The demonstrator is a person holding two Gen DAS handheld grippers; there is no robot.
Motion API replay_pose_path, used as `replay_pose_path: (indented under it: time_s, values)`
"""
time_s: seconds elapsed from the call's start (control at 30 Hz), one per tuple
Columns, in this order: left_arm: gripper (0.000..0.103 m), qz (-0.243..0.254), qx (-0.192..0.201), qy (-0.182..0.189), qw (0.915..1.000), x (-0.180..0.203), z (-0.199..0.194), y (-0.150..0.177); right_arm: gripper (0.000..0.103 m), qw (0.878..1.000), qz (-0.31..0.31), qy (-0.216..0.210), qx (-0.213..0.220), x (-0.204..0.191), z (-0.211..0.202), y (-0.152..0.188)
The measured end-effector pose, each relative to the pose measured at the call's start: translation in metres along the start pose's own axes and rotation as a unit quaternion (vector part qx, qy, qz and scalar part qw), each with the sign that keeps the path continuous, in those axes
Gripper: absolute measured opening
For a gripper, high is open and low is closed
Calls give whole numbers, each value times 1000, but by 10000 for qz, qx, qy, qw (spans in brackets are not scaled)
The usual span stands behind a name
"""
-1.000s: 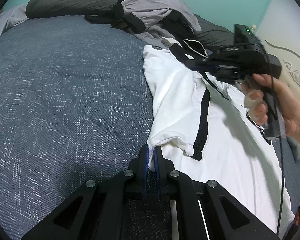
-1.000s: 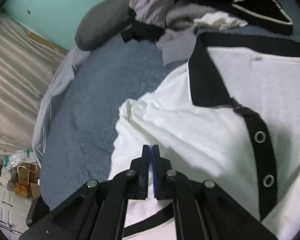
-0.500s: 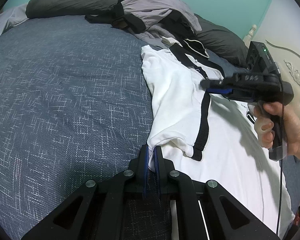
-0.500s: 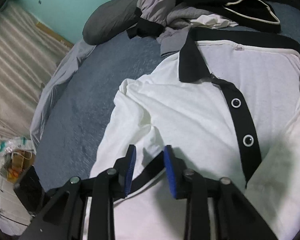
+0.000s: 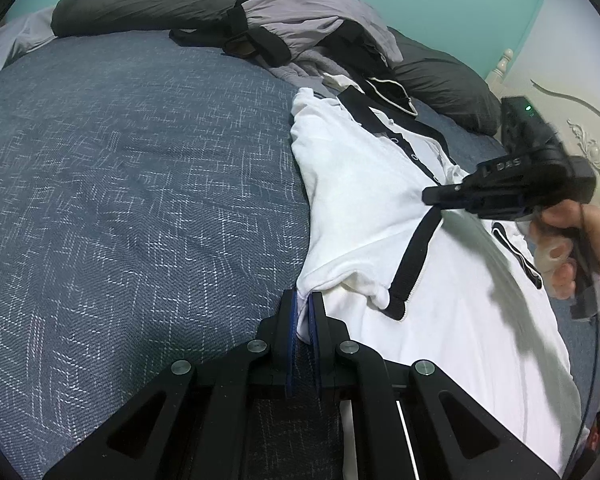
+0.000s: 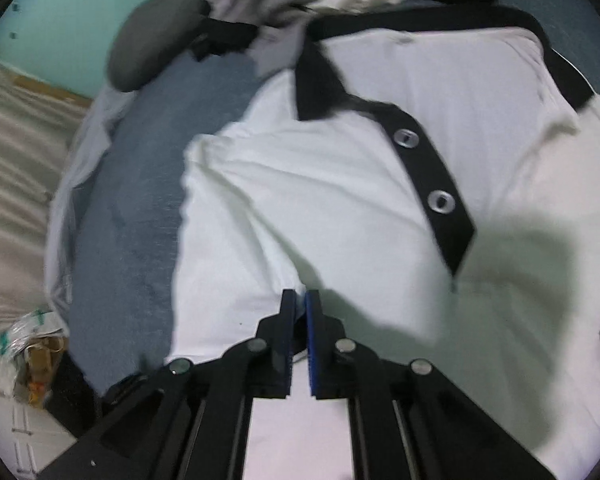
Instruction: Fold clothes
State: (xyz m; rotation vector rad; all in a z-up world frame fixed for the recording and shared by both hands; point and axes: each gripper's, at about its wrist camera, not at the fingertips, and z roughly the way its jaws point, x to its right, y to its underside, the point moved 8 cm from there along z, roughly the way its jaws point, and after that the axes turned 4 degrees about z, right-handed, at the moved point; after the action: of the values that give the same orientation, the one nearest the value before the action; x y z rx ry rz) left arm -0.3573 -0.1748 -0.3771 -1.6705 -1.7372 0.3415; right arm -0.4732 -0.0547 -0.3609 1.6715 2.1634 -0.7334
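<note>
Left tool (image 5: 303, 308) is clamped down on the edge of the white polo shirt (image 5: 452, 312), right at the side seam below the folded-in sleeve, with a bit of white fabric bunched between the blue pads. Right tool (image 6: 297, 306) has its jaws pinched nearly together too, and from its own camera there's a small tuck of the shirt's white fabric caught between the tips, on the chest just below and left of the black button placket (image 6: 432, 172). In the left camera you can see that tool hanging over the shirt with the person's hand (image 5: 572, 240) wrapped around the grip.

The shirt itself is lying face up on the blue-grey bedspread (image 5: 140, 184), collar (image 6: 320, 76) pointing toward the pillows (image 5: 140, 0) and a heap of other clothes (image 5: 312, 28). One sleeve with the black cuff (image 5: 414, 256) is already flopped over onto the body.

What I'd worry about: the right tool's bite looks really shallow, maybe just the top layer. If it lifts from there, I'd guess only the front panel comes up and the back stays on the bed, so the fold goes lopsided. Also the sleeve is just sitting loose, so any tug could slide it back out. And the pile by the pillows is close to the collar, easy to snag.
</note>
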Motion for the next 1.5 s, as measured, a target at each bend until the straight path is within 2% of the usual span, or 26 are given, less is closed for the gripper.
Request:
replay_pose_path:
  time_s: [0.3,0.53,0.6,0.67,0.73,1.0,1.27,1.5]
  values:
    - [6,-88,134,77,9998,-2,-15,-8,5,9997,-88,-214,93,2,5,-1]
    - [6,-489,422,315,9974,-16,-43,-21,8,9992,-361,-165,77,-5,-5,-3]
    - [6,-486,393,340,9975,-14,-41,-22,11,9988,-440,-74,180,-8,-13,-6]
    - [6,-448,312,341,9979,-11,-32,-19,22,9982,-507,2,313,-13,-21,-12]
    - [6,-434,229,359,9982,-7,-24,-15,28,9976,-557,-5,418,-23,-25,-21]
    - [6,-431,23,289,9986,-4,-4,-3,28,9956,-873,167,312,-80,1,-69]
    - [6,-434,-12,234,9988,-6,-3,2,28,9915,-1084,713,44,-122,47,-99]
    - [6,-451,-13,238,9987,-6,-5,3,28,9820,-1338,1306,-260,-135,72,-101]
